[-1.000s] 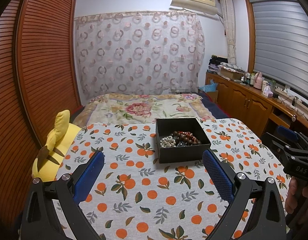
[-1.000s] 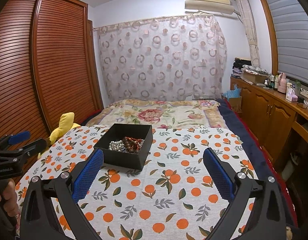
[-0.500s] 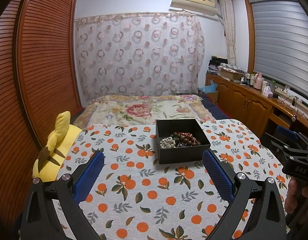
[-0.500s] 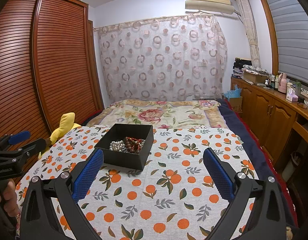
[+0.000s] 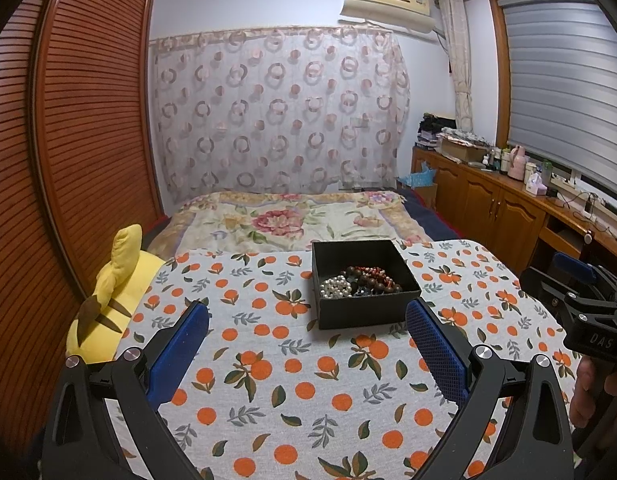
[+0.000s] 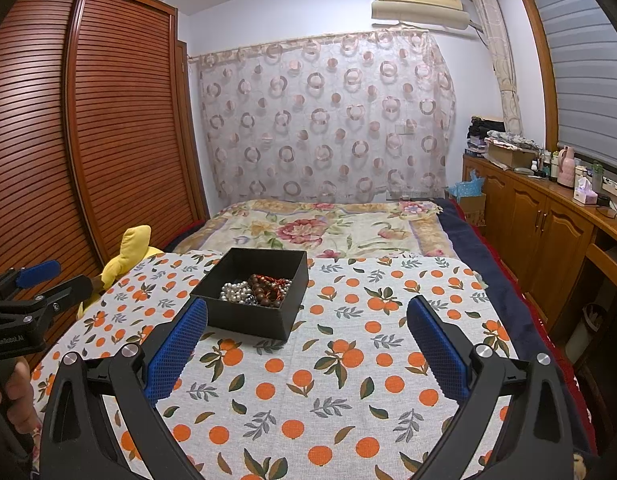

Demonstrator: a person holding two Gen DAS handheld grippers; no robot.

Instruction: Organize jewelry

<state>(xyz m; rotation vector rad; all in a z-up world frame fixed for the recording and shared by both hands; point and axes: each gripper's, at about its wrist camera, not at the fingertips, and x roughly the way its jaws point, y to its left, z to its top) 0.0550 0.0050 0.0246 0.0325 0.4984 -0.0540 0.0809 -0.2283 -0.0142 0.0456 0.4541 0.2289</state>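
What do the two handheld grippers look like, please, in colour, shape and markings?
The left gripper and right gripper match: black angular frames with silver bolts, and jaws faced with blue dimpled pads. White lettering marks each body, partly readable as "DAS" on the right one. A bare hand grips the left handle; no sleeves or cables show.

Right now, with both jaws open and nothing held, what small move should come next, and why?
Probably ease the right gripper forward to the black box. Pearls and dark beads lie heaped together inside, and its jaws stand short of the box.
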